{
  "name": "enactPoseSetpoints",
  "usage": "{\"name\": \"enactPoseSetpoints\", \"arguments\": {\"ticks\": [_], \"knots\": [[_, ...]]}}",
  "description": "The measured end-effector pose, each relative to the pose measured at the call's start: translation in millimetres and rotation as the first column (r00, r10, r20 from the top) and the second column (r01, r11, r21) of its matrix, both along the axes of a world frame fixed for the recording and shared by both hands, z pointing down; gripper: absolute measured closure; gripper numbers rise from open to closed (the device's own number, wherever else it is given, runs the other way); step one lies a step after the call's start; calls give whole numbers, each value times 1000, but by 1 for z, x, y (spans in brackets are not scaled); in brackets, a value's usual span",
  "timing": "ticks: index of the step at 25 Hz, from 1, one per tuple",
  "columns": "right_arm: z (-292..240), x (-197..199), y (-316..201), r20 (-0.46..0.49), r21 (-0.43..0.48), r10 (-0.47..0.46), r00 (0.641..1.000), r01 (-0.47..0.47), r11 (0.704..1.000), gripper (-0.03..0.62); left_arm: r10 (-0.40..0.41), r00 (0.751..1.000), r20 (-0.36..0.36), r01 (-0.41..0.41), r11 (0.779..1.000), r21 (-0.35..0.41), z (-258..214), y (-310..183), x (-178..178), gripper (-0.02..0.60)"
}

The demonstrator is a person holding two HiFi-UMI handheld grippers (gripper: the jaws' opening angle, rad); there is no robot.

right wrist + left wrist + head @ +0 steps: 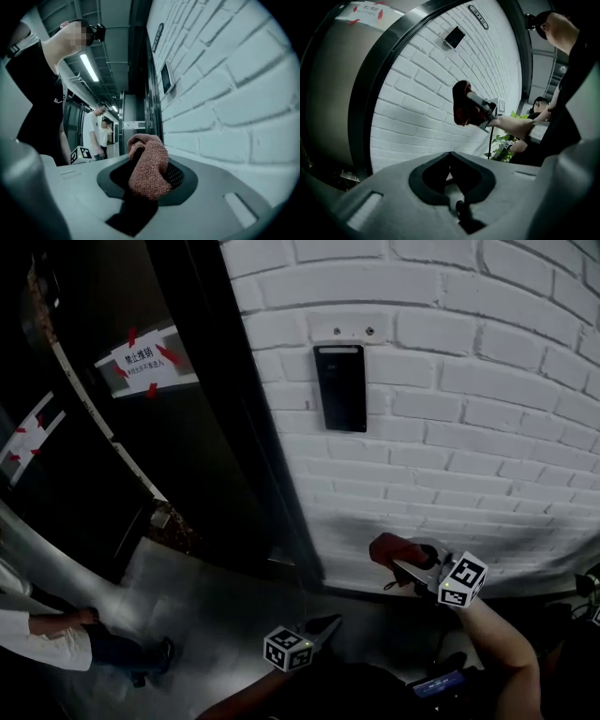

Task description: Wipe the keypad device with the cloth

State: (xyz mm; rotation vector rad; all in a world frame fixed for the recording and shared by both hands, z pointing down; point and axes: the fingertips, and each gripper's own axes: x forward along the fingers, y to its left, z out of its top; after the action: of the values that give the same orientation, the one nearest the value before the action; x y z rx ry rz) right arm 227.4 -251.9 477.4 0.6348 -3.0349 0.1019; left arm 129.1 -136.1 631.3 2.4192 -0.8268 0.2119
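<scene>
A: Jaws?
B: R gripper point(401, 564) is clamped on the cloth point(148, 165), a bunched wad sticking up past the tips. L gripper point(450, 169): jaws together, nothing btwn them.
A: Keypad?
B: Keypad point(339, 387) is high on the wall point(469, 446), well above the cloth. Only bare brick btwn them. The cloth sits low, near the wall's foot.
A: Around it?
B: A dark curved frame point(239, 427) runs just left of the wall. Beyond it is a paper notice point(145, 360) w/ red tape at the corners. A person point(42, 626) in a white sleeve stands far left on the floor point(206, 606). L gripper is lower than R, to its left, apart from it. L gripper view shows a plant point(505, 141) past R's arm.
A: Materials?
B: Cloth: reddish, looped weave, soft. Keypad: flat black glossy rectangle, upright. Wall: white-painted brick, recessed joints. Floor: dull metal sheen. Grippers: matte grey, cubes w/ b/w square markers.
</scene>
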Motion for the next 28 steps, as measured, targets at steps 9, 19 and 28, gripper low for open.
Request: {"name": "enactPoseSetpoints", "arguments": {"ticks": [9, 19, 28], "knots": [[-192, -10, -103, 300, -79, 364, 882, -358, 930, 482, 36, 994, -99, -32, 999, 37, -16, -50, -4, 577], [-246, -52, -122, 277, 126, 480, 832, -527, 840, 482, 35, 988, -149, -30, 999, 33, -17, -77, -39, 577], [-346, -65, -124, 199, 427, 531, 824, -561, 709, 467, 79, 979, -186, -72, 996, 45, -21, -88, -57, 577]]}}
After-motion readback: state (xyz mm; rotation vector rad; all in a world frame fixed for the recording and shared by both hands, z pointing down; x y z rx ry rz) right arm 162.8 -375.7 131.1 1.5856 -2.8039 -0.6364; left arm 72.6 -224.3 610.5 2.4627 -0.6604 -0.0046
